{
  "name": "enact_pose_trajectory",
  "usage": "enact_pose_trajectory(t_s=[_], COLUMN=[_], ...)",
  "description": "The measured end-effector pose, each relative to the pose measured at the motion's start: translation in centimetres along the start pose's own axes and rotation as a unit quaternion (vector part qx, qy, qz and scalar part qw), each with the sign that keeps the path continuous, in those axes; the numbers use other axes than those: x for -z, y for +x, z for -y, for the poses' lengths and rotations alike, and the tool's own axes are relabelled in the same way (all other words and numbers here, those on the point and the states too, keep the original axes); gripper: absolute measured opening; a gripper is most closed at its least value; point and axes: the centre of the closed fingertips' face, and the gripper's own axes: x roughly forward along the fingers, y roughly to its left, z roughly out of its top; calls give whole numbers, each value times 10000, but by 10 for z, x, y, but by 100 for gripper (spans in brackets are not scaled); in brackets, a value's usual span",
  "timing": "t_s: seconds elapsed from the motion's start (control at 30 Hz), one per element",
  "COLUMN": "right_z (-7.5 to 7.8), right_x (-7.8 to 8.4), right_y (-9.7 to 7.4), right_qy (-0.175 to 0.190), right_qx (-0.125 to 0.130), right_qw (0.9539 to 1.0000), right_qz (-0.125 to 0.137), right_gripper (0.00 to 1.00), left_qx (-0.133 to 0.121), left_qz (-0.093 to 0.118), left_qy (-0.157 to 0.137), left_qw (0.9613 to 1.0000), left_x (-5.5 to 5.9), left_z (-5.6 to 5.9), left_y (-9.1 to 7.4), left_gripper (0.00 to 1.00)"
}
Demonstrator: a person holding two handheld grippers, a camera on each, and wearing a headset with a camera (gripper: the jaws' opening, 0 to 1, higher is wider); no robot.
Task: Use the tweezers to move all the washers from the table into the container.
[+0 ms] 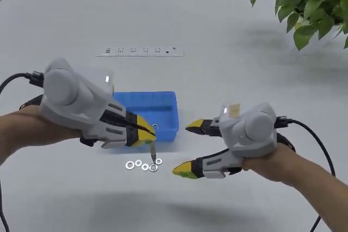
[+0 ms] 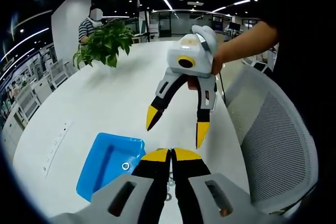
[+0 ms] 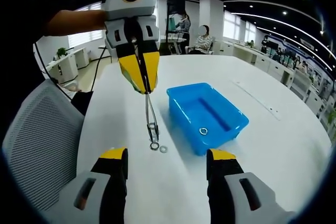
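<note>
Several washers (image 1: 144,165) below tweezers (image 1: 153,152) tips, left gripper (image 1: 149,132) clenched on tweezers, right gripper (image 1: 182,149) fingers released.

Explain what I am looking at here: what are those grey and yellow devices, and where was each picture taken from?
No robot here: a person holds a pair of two-jaw grippers. The head view comes from a headset camera looking down at the white table; the two round views come from cameras riding on the grippers. The left gripper has its jaws shut on thin metal tweezers, whose tips reach down to a row of small metal washers. The right gripper is open, holding nothing. A blue plastic container behind them holds one washer.
</note>
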Motion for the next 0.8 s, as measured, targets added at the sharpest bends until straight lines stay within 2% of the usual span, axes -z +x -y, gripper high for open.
enact_pose_trajectory(t_s=[0.33, 0.63, 0.8], right_z=[-8, -12, -14], right_x=[2, 1, -1], right_y=[6, 12, 15], right_qy=[-7, -27, -68], right_qx=[-117, -221, -279], right_qw=[9999, 9997, 9996], right_qz=[-34, -29, -24], right_gripper=[61, 60, 59], left_qx=[82, 87, 86], left_qz=[-67, -167, -127], left_qy=[-37, 73, 79], left_qw=[9999, 9998, 9999], left_x=[6, 14, 13], left_z=[5, 7, 6], left_y=[5, 9, 8], left_gripper=[5, 5, 5])
